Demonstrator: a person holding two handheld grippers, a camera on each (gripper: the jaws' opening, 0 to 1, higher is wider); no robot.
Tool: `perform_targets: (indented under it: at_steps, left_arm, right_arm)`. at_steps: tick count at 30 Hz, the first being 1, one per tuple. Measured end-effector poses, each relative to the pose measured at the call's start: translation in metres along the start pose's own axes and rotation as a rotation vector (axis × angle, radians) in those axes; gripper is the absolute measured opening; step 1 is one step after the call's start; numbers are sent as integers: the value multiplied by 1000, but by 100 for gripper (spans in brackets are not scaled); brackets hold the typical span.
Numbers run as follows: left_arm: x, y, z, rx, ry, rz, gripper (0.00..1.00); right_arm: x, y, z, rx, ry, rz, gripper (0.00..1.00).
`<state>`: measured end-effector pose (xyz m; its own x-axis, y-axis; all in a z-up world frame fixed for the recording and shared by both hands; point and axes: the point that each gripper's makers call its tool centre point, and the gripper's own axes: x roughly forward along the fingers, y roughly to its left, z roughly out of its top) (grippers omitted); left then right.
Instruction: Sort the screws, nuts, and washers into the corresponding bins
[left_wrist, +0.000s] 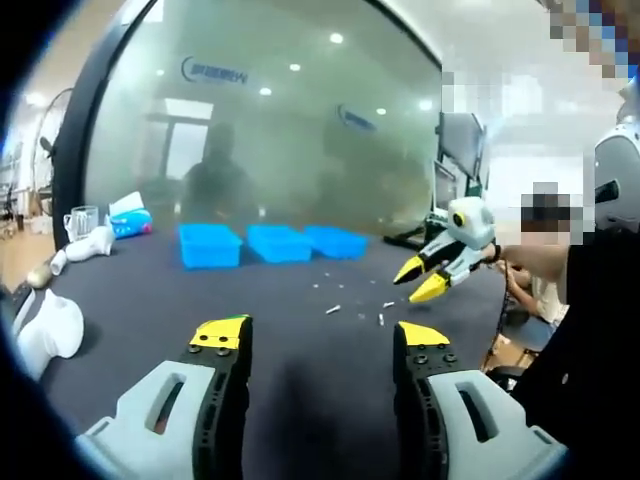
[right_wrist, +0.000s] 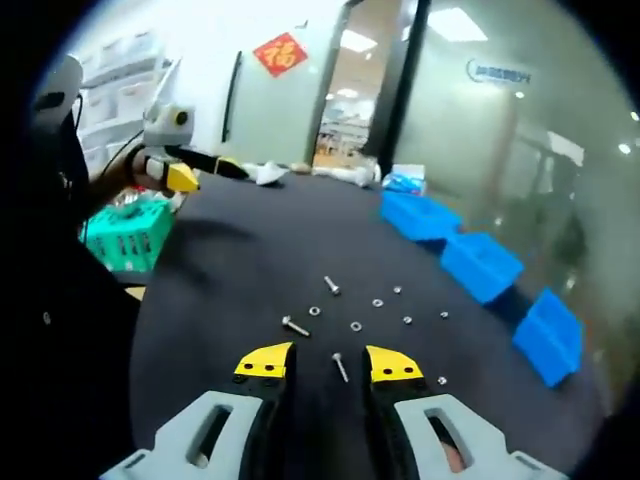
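Observation:
Screws (right_wrist: 295, 325), nuts (right_wrist: 356, 326) and washers (right_wrist: 407, 320) lie scattered on the dark table (right_wrist: 230, 270). My right gripper (right_wrist: 328, 362) is open low over them, and one screw (right_wrist: 341, 367) lies on the table between its yellow tips. Three blue bins (right_wrist: 482, 265) stand in a row to the right of the parts. In the left gripper view, my left gripper (left_wrist: 320, 335) is wide open above bare table (left_wrist: 150, 300), with nothing between its jaws. The bins (left_wrist: 279, 243) sit beyond it, small parts (left_wrist: 333, 309) lie ahead, and the right gripper (left_wrist: 421, 279) comes in from the right.
A green basket (right_wrist: 125, 235) stands off the table's left side. White objects (left_wrist: 50, 330) and a tissue pack (left_wrist: 130, 215) sit at the table's left end. A glass wall (left_wrist: 300, 120) rises behind the bins. A person's dark sleeve (left_wrist: 590, 330) is at the right.

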<state>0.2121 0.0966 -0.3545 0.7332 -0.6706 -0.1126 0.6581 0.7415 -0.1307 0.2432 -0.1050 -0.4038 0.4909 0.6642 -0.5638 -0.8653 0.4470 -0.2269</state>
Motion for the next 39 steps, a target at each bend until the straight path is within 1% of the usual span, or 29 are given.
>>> perform_targets:
  at_steps: [2, 5, 7, 9, 10, 13, 18, 23, 25, 28, 34, 39]
  left_arm:
    - [0, 1, -1, -3, 0, 0, 55]
    - [0, 1, -1, -5, 1, 0, 55]
    - [0, 2, -3, -8, 2, -1, 55]
    - [1, 2, -4, -13, 5, -2, 55]
    - [1, 2, -5, -14, 6, -3, 55]
    - [1, 2, -6, -15, 9, -4, 56]
    - [0, 4, -6, -17, 7, 2, 55]
    - [-1, 7, -6, -20, 6, 8, 55]
    - [-1, 8, -6, -22, 5, 9, 56]
    - [-2, 8, -7, -23, 5, 10, 56]
    - [-2, 8, -9, -30, 5, 11, 56]
    - [-3, 9, -10, -34, 6, 13, 56]
  right_arm:
    - [3, 1, -3, -30, 40, 28, 23]
    - [6, 0, -4, -59, 91, 76, 19]
    - [8, -2, -7, -74, 144, 113, 18]
    - [11, -4, -8, -106, 182, 145, 18]
    - [11, -6, -11, -115, 216, 157, 18]
    - [15, -4, -13, -156, 268, 207, 17]
    - [22, -1, -19, -197, 329, 246, 16]
    - [25, -4, -22, -196, 346, 262, 14]
    - [25, -7, -23, -193, 354, 263, 12]
    - [23, -8, -23, -172, 369, 276, 11]
    - [25, -8, -27, -173, 400, 294, 11]
    - [28, -10, -29, -167, 410, 298, 9]
